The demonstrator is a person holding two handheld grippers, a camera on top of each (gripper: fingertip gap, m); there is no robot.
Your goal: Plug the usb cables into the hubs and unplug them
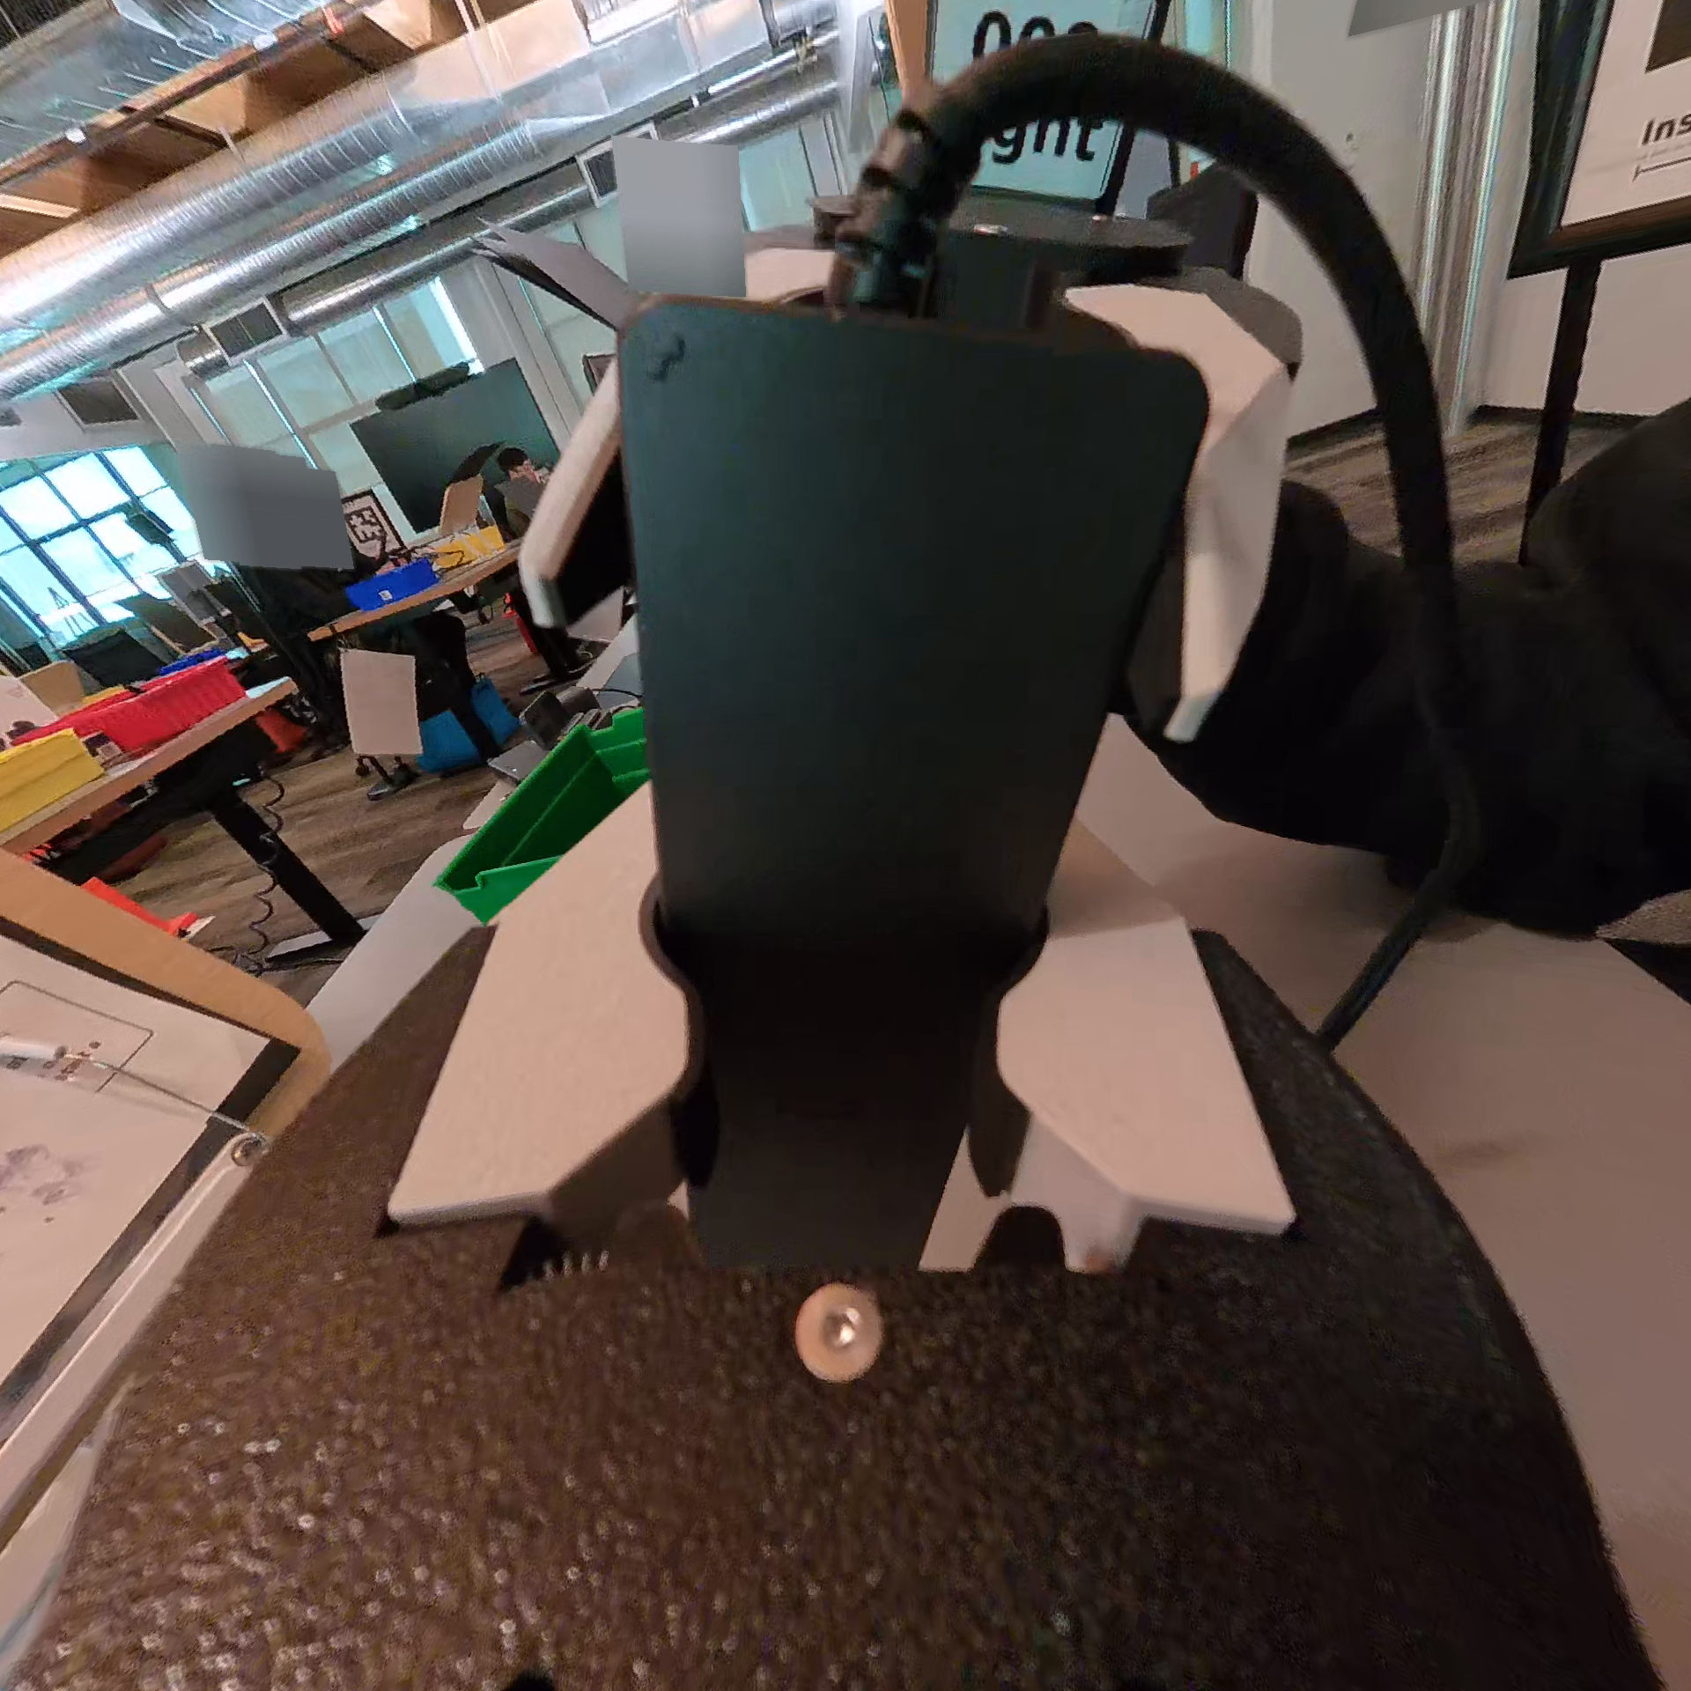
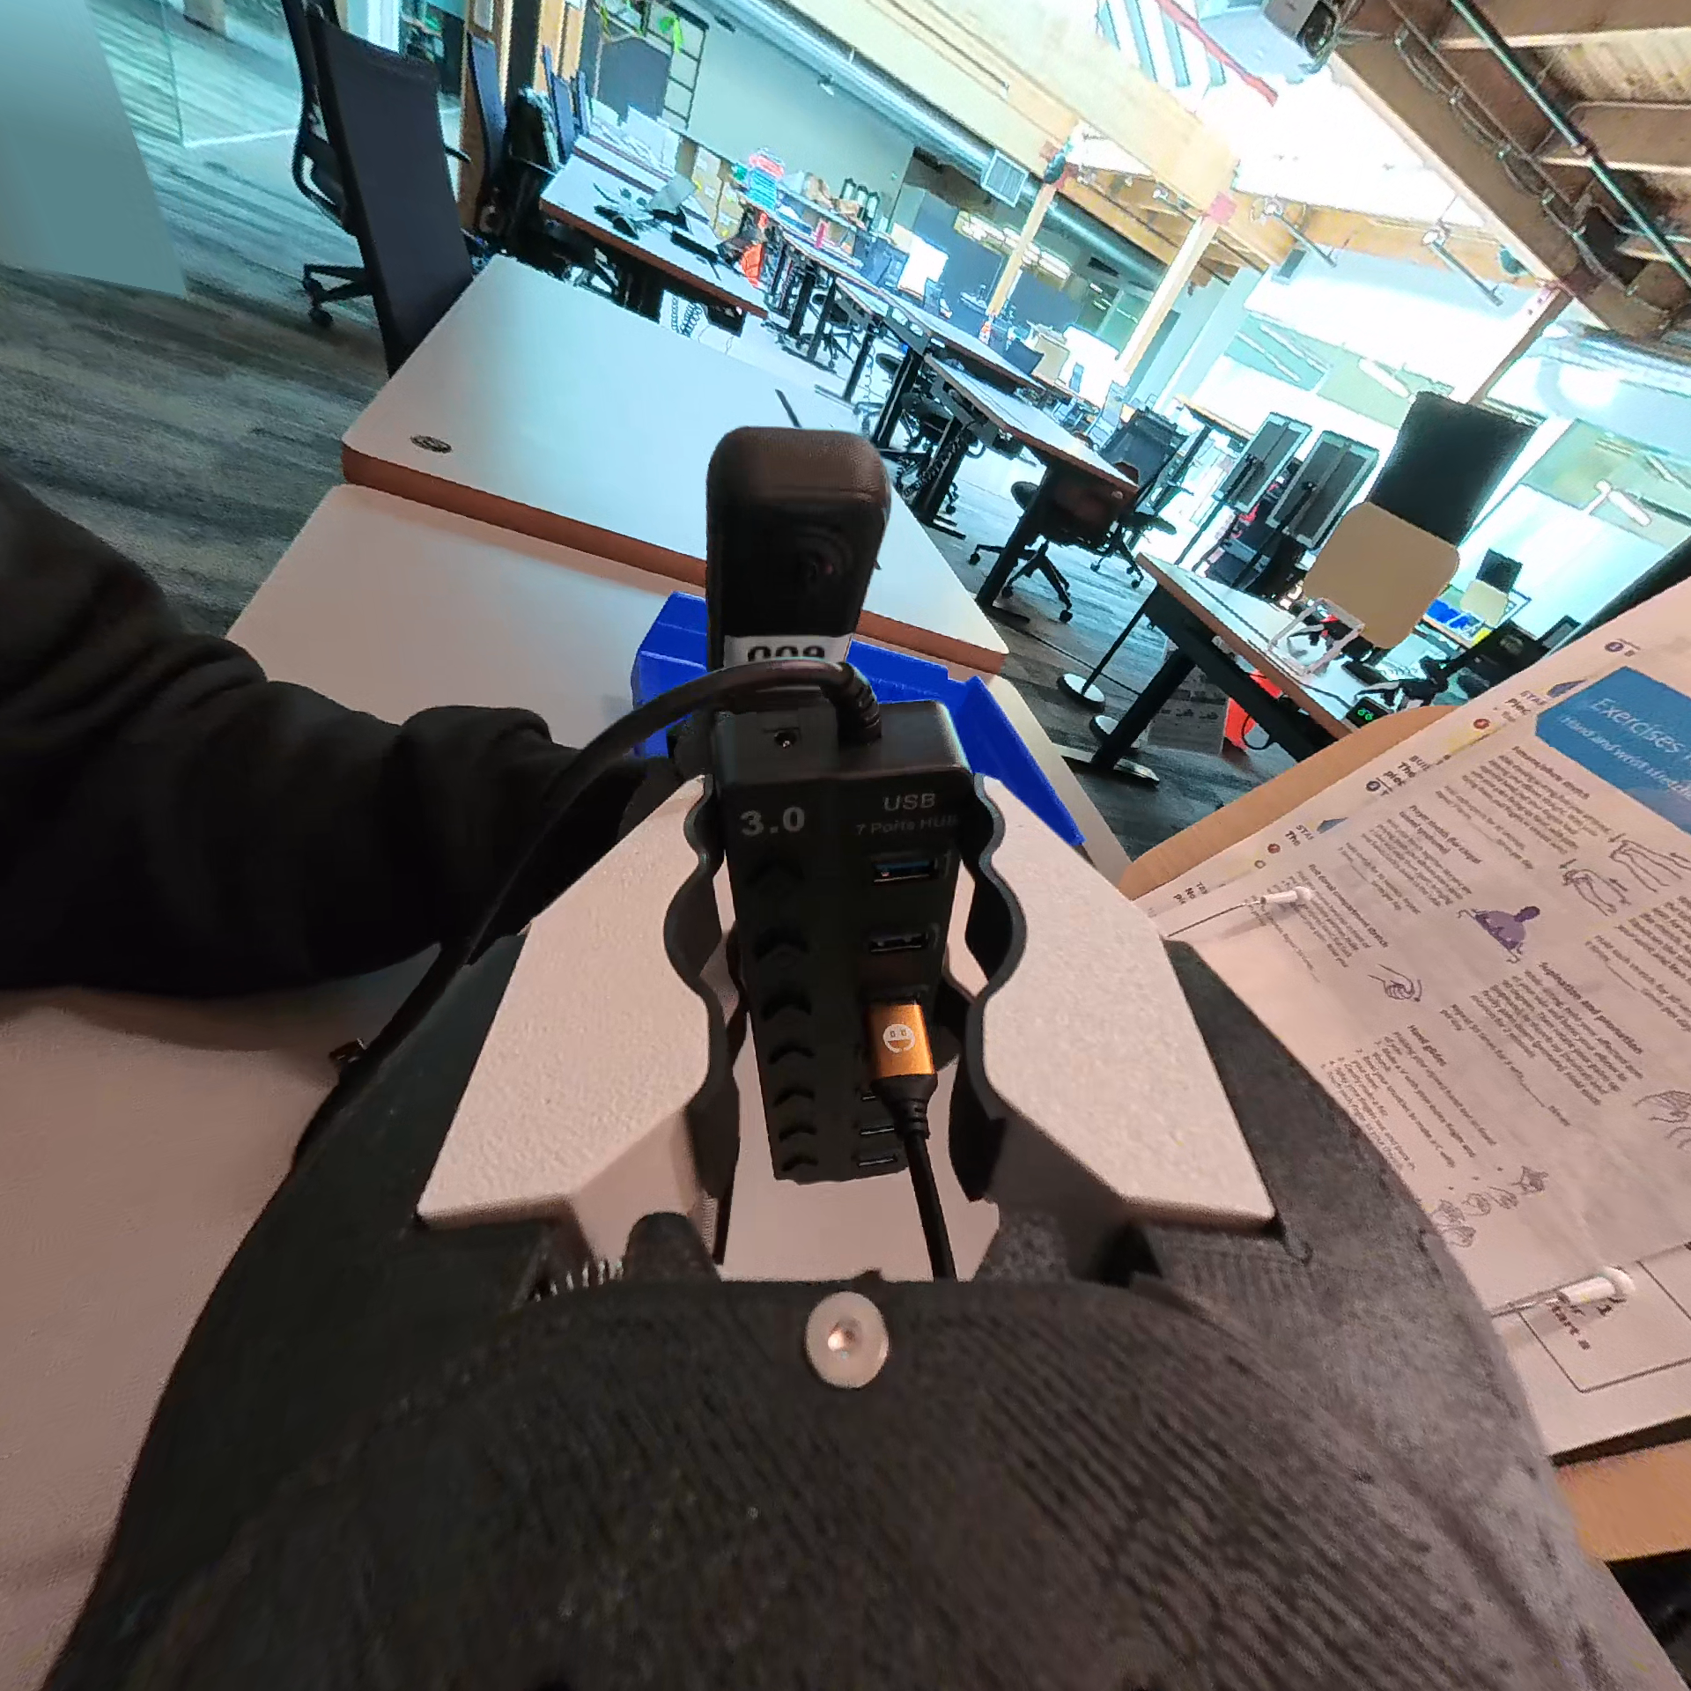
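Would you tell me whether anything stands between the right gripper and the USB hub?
Nothing visible does: the right gripper already clamps the USB hub between its fingers, with an orange plug seated in its third port.

Both views carry strong wide-angle bending: ceiling ducts (image 1: 302, 210) curve in the left wrist view, and desk edges lean in the right wrist view. Daylight enters through windows (image 1: 73, 540) far left of the black hub (image 1: 906, 640), which reads as a dark, nearly featureless slab. In the right wrist view, windows (image 2: 1427, 302) above and right of the hub (image 2: 837, 924) are blown out white. The printed sheet (image 2: 1464, 961) right of the hub is evenly lit. Edges of both pictures are soft and slightly smeared.
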